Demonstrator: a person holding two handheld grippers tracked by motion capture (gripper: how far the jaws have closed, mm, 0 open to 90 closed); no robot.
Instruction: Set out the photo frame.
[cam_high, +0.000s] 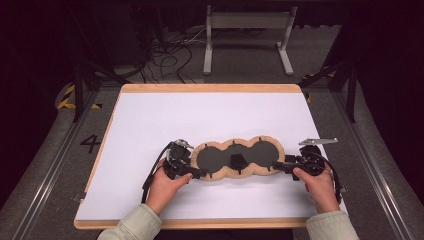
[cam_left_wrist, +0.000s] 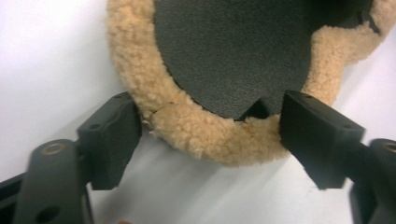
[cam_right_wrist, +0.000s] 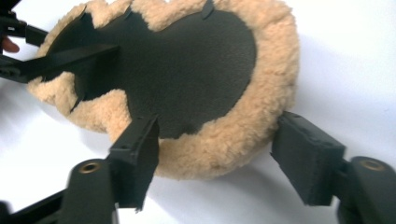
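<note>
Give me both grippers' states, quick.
Left gripper: open, jaws either side of the fleece pad's rim, not clamped.
Right gripper: open, jaws straddling the pad's other end.

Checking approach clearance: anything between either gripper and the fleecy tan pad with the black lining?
Nothing visible. The left gripper and right gripper each stand open around an end of the tan fleece pad with black lining, jaws either side of its rim on the white table.

White-topped wooden table (cam_high: 150, 120), dark floor with cables (cam_high: 165, 55), grey stand (cam_high: 247, 30)
</note>
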